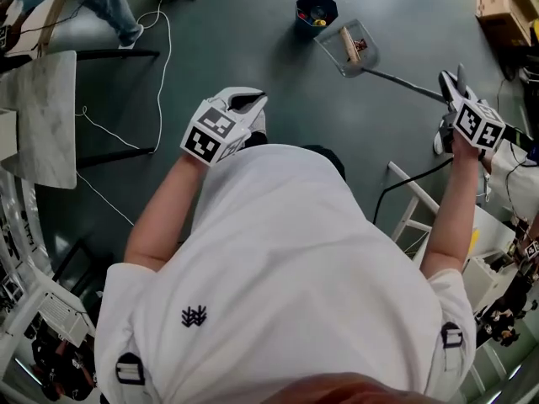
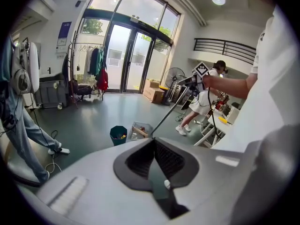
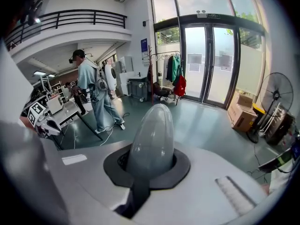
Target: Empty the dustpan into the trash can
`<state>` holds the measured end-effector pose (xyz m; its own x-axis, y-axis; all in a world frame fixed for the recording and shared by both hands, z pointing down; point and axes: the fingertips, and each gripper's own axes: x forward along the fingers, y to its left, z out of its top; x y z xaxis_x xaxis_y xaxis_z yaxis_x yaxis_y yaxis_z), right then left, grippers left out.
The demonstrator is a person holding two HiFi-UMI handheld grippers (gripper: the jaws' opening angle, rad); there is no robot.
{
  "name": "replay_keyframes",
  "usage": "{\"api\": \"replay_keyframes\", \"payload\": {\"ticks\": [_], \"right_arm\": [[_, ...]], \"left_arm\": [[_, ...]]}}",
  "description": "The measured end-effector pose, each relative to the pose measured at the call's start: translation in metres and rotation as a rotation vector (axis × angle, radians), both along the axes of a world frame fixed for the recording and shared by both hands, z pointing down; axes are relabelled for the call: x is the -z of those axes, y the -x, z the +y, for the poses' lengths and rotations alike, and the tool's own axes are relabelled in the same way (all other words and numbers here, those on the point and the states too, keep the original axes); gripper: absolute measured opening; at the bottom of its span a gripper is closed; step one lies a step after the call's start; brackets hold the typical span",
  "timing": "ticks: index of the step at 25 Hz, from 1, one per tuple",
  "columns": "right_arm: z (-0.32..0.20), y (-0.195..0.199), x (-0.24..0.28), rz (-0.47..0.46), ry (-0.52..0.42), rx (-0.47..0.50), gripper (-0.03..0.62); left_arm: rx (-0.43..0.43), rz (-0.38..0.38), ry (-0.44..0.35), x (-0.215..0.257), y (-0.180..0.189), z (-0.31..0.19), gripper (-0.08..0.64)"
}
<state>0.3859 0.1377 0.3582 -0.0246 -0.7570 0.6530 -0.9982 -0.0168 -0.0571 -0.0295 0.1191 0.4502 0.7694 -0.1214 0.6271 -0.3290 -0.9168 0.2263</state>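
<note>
Spill risk: right gripper (image 1: 450, 91) clamps handle (image 1: 404, 84) far back; your dustpan (image 1: 347, 47), upper centre, could swing past the can (image 1: 316, 11). Left gripper (image 1: 247, 103) closed, empty.

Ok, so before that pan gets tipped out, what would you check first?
1. Grip on the dustpan handle: ok. The right gripper has its fingers closed on the grey end.
2. Dustpan close to the trash can: ok. It lies right beside it.
3. Pan above the can's opening: not ok. It is next to the can, not over it.
4. Something to empty: ok. Bits of debris show inside the pan.
5. Left gripper free: ok. Its fingers are together with nothing between them.
6. White cable out of the way: ok. It lies well left of the can.
</note>
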Motion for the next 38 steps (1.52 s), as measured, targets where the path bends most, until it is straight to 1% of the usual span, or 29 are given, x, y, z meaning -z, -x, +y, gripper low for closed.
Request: {"api": "replay_keyframes", "payload": {"ticks": [3, 5, 8, 11, 13, 16, 19, 25, 29, 33, 38], "right_arm": [[-0.034, -0.004, -0.001, 0.015, -0.004, -0.032, 0.006], [-0.060, -0.010, -0.004, 0.018, -0.007, -0.046, 0.006], [-0.095, -0.022, -0.018, 0.015, -0.004, -0.052, 0.006], [-0.124, -0.037, -0.034, 0.010, 0.001, -0.049, 0.006], [-0.146, -0.046, -0.044, 0.011, 0.008, -0.033, 0.006], [-0.178, -0.061, -0.055, 0.023, 0.025, 0.012, 0.006], [-0.205, -0.073, -0.065, 0.048, 0.039, 0.063, 0.006], [-0.250, -0.084, -0.090, 0.086, 0.065, 0.186, 0.006], [-0.269, -0.079, -0.094, 0.130, 0.069, 0.263, 0.006], [-0.282, -0.066, -0.097, 0.197, 0.079, 0.362, 0.006], [-0.292, -0.050, -0.101, 0.264, 0.090, 0.463, 0.006]], "left_arm": [[-0.026, -0.009, -0.010, -0.001, 0.012, -0.030, 0.058], [-0.024, -0.015, -0.008, -0.004, 0.016, -0.050, 0.058], [0.015, -0.008, 0.018, -0.009, 0.015, -0.071, 0.058], [0.051, -0.004, 0.025, -0.013, 0.008, -0.091, 0.058], [0.093, -0.002, 0.032, -0.013, 0.001, -0.105, 0.058], [0.150, 0.004, 0.031, -0.009, -0.016, -0.121, 0.058], [0.178, -0.004, 0.021, -0.007, -0.035, -0.135, 0.058], [0.216, -0.020, 0.036, -0.010, -0.069, -0.152, 0.058], [0.239, -0.029, 0.033, -0.010, -0.079, -0.161, 0.058], [0.266, -0.034, 0.034, -0.011, -0.081, -0.167, 0.058], [0.292, -0.036, 0.039, -0.013, -0.084, -0.172, 0.058]]}}
